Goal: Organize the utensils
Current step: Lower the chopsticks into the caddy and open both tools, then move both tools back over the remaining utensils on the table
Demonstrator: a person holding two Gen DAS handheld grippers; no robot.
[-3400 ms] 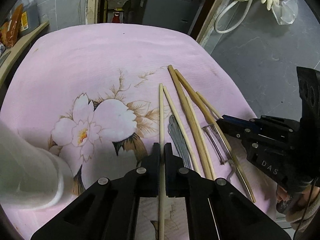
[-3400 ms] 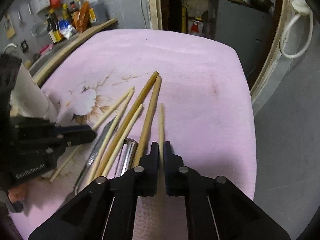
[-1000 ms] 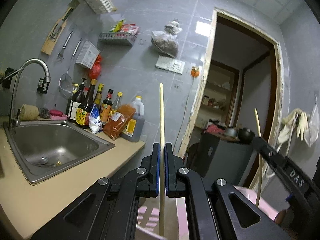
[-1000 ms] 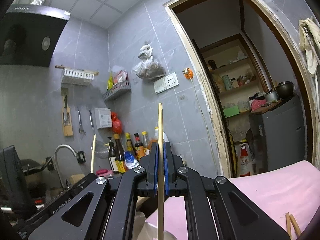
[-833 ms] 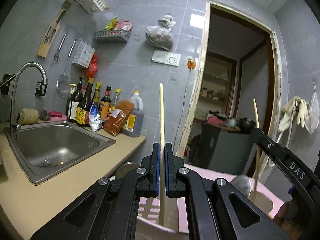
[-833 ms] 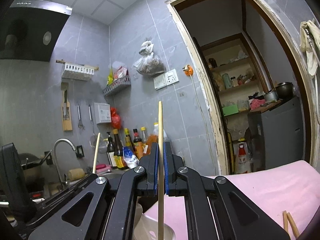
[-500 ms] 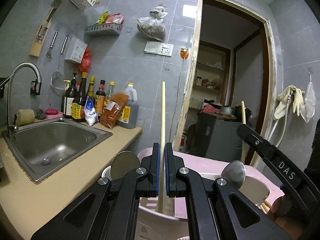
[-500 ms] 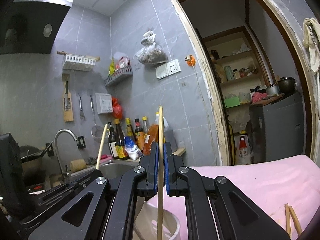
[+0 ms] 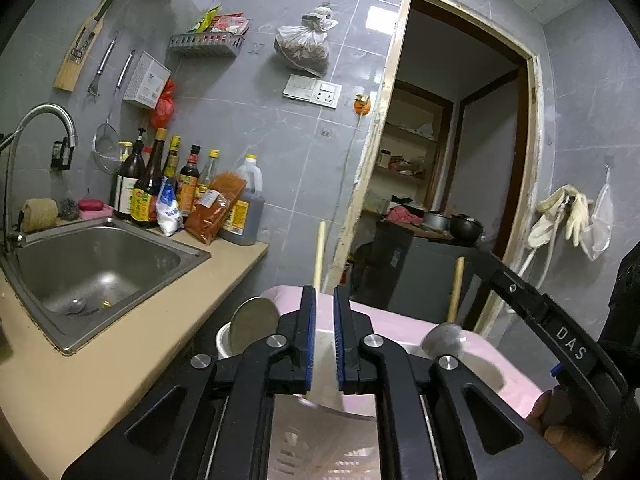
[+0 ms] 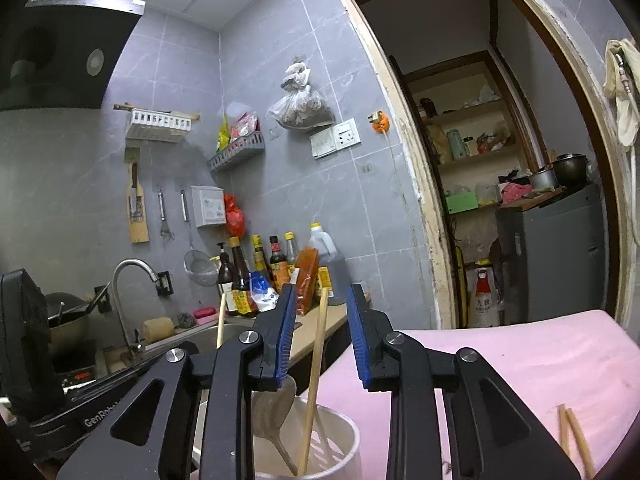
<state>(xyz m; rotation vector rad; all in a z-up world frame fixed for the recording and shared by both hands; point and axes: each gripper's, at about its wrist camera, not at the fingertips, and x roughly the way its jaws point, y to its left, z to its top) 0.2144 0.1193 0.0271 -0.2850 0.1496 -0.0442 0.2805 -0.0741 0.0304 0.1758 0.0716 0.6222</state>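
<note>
My right gripper (image 10: 320, 336) is open above a white utensil holder (image 10: 344, 440). A wooden chopstick (image 10: 316, 368) stands loose between its fingers, its lower end in the holder beside a metal spoon (image 10: 272, 408). My left gripper (image 9: 324, 340) is open over the same holder (image 9: 484, 372). Its chopstick (image 9: 319, 254) sticks up behind the left finger, free of the pads. A second chopstick (image 9: 456, 288) and two spoon bowls (image 9: 254, 324) rise from the holder. The left chopstick also shows in the right wrist view (image 10: 220, 320).
The holder stands on a pink cloth (image 10: 520, 352) where two more chopsticks (image 10: 572, 436) lie. A steel sink (image 9: 96, 264), tap (image 9: 48, 120) and sauce bottles (image 9: 176, 188) are to the left. A doorway with a grey cabinet (image 10: 556, 256) is behind.
Both grippers lifted chopsticks from the cloth, lowered them over the holder and opened. Both chopsticks have slid down into the holder.
</note>
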